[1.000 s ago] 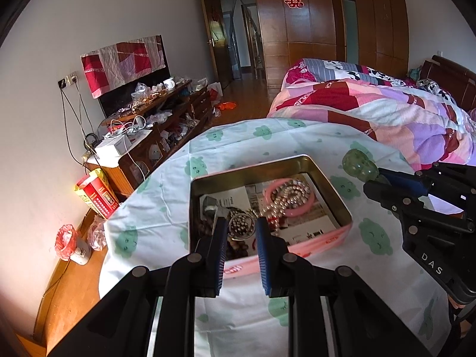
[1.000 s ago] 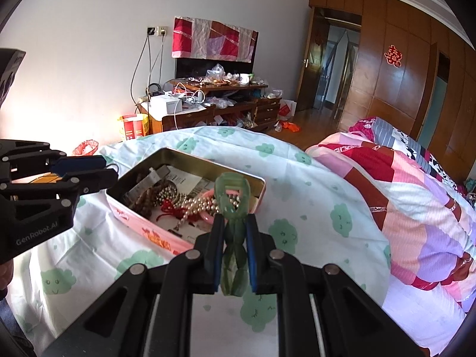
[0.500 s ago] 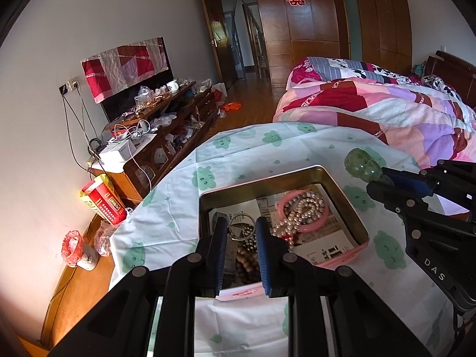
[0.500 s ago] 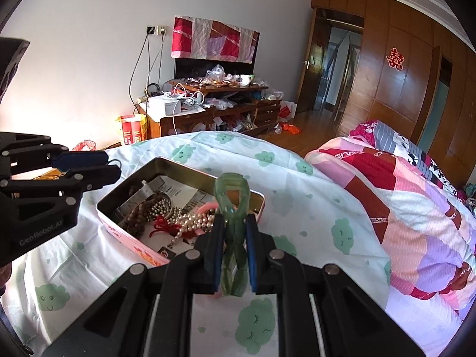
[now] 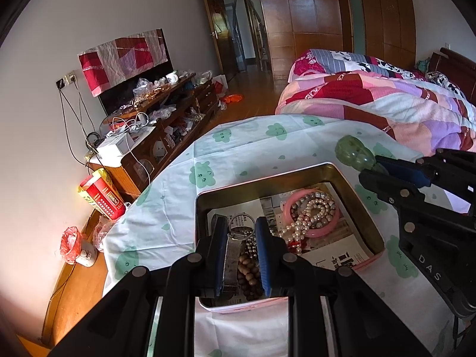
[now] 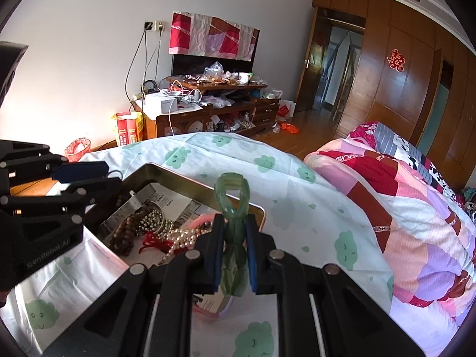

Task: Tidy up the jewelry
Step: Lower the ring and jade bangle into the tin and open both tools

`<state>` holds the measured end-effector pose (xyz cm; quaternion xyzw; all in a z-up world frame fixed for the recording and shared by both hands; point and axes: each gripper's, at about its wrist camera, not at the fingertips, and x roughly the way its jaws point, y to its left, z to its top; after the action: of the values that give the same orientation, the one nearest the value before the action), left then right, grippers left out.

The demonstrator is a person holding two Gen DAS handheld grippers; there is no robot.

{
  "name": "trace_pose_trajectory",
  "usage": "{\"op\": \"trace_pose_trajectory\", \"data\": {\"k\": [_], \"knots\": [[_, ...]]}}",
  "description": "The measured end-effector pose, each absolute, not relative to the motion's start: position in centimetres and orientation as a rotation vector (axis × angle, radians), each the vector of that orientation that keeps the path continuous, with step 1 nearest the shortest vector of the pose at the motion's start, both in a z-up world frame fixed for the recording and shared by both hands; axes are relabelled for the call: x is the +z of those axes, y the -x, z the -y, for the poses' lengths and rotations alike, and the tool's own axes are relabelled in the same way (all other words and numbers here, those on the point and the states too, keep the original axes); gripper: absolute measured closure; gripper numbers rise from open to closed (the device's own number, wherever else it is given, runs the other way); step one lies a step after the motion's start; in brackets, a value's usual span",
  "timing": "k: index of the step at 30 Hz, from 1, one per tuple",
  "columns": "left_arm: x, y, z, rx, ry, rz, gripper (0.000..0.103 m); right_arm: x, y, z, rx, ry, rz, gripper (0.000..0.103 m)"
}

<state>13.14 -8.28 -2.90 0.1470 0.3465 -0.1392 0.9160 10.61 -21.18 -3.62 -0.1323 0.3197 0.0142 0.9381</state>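
Note:
A pink tin box (image 5: 351, 178) (image 6: 178, 178) sits on the cloud-print cloth, with a pink bangle (image 5: 311, 215), pearl strands (image 5: 300, 229), brown wooden beads (image 5: 248, 270) and a metal ring (image 5: 241, 226) inside. My right gripper (image 6: 234, 226) is shut on a green jade bracelet (image 6: 232, 196), held over the tin's near right corner; it also shows in the left wrist view (image 5: 354, 153). My left gripper (image 5: 240, 226) is narrowly open over the tin's left end, the ring and beads between its fingers, nothing gripped.
The cloud-print cloth (image 5: 244, 148) covers the surface under the tin. A bed with a patchwork quilt (image 5: 386, 104) lies to the right. A cluttered wooden TV cabinet (image 5: 160, 125) stands against the far wall, with a red box (image 5: 102, 197) on the floor.
Both grippers have moved forward and down toward the tin. My left gripper now reaches over the tin's left end. The right gripper still holds the jade bracelet.

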Motion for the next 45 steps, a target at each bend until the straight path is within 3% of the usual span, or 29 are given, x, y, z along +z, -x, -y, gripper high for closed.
{"op": "trace_pose_trajectory", "data": {"k": [45], "knots": [[-7.0, -17.1, 8.3, -0.263, -0.325, -0.808, 0.083, -7.8, -14.5, 19.7, 0.053, 0.279, -0.751, 0.087]]}}
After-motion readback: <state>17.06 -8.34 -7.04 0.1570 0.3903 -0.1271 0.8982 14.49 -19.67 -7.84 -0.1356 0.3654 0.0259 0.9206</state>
